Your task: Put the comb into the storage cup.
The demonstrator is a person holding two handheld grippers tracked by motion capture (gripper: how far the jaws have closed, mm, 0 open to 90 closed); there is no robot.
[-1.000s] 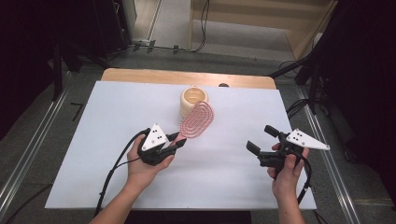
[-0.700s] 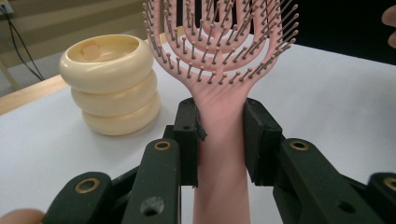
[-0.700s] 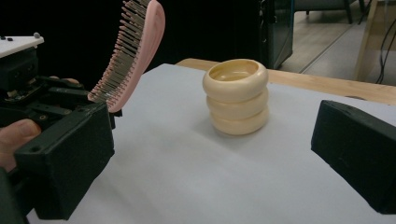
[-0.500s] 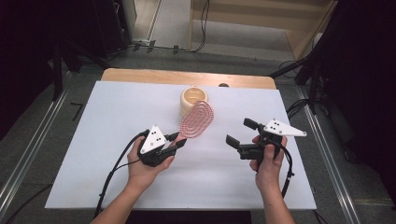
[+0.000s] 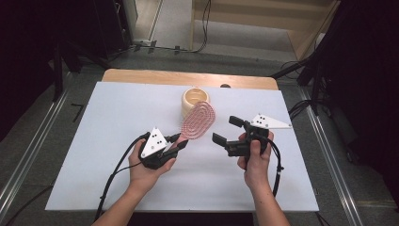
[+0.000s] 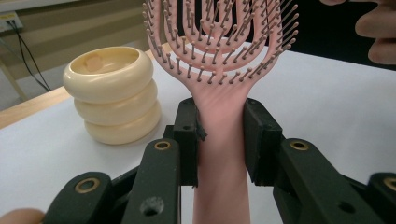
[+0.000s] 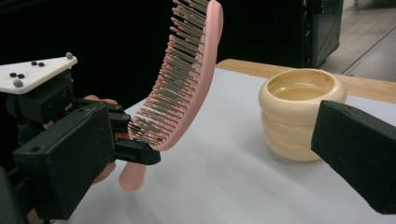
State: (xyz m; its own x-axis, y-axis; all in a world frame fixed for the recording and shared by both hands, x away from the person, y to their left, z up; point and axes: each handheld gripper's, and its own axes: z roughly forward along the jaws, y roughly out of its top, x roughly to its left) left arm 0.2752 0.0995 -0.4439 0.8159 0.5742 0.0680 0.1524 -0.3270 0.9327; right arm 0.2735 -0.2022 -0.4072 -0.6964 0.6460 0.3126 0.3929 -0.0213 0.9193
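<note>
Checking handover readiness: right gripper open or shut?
Open. The right gripper has its jaws spread wide with nothing between them, short of the pink brush.

Light is even, from overhead; white table [image 5: 117,141] is bright w/ no hard glare, surroundings fall off to near black at left & right edges. Shadows are soft & short, e.g. under the pot [image 6: 112,93] & brush [image 7: 187,84]. High view is a bit soft, low detail, little edge distortion. In the left gripper view the brush handle & jaws are fairly sharp, background hazy. In the right gripper view the near jaws are blurred at the frame edges; the pot shows mild sheen on its rim.
</note>
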